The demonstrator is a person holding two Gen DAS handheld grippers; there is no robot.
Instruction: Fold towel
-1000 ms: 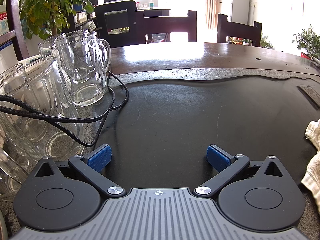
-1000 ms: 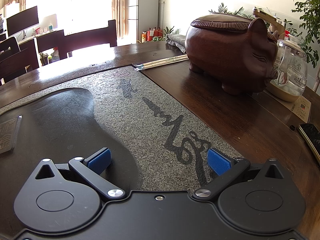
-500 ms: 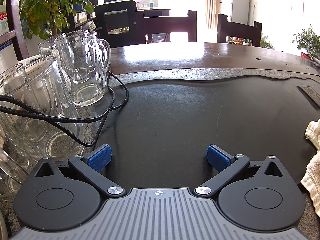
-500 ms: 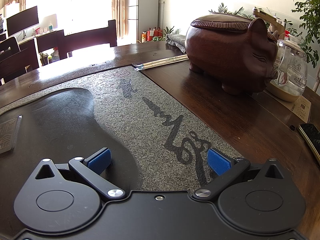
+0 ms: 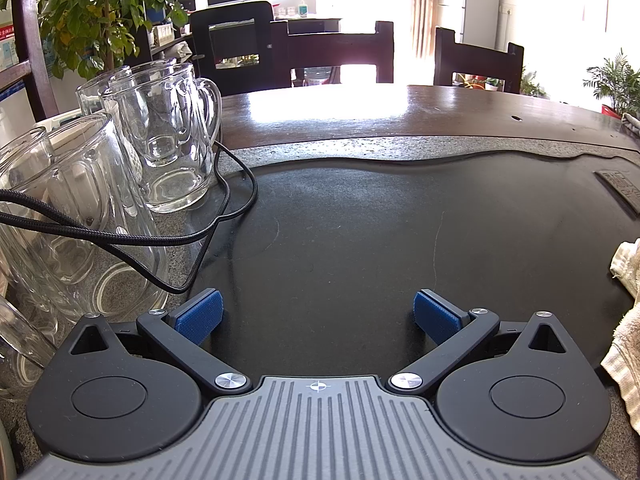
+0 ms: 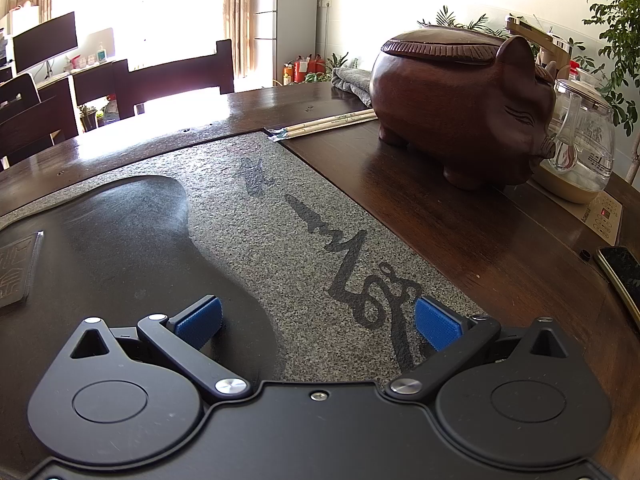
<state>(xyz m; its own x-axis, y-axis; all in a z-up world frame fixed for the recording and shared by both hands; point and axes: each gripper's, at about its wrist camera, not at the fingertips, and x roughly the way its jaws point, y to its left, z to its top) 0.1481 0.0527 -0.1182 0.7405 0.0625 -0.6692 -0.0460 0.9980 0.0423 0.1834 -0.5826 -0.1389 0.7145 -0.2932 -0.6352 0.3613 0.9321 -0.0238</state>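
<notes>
Towel (image 5: pixel 628 320): it is lying crumpled at the far right edge of the left wrist view, on the dark tray; only a cream, ribbed part is showing, and it is not appearing in the right wrist view at all.
Glass mugs (image 5: pixel 160 140): they are standing in a group at the left, beside the tray, with a black cable (image 5: pixel 224 184) running in front of them.
Left tongs (image 5: pixel 318 318): they are hanging released over the bare dark tray (image 5: pixel 360 240), the two blue pads wide apart and nothing between them; the towel is lying to their right, apart from them.
Right tongs (image 6: pixel 318 318): they are also spread wide and are grasping nothing, pointing over the grey stone surface (image 6: pixel 280 220) with the dark calligraphy.
Wooden pig (image 6: pixel 464 104): it is standing at the right on the brown wood, with a glass kettle (image 6: pixel 580 148) just behind its snout.
Progress: I judge that the folding is not yet starting; no edge is being held and the cloth is looking bunched.
Remaining: reaching the towel, spreading it flat, then making the folds, so nearly all the work is waiting.
</notes>
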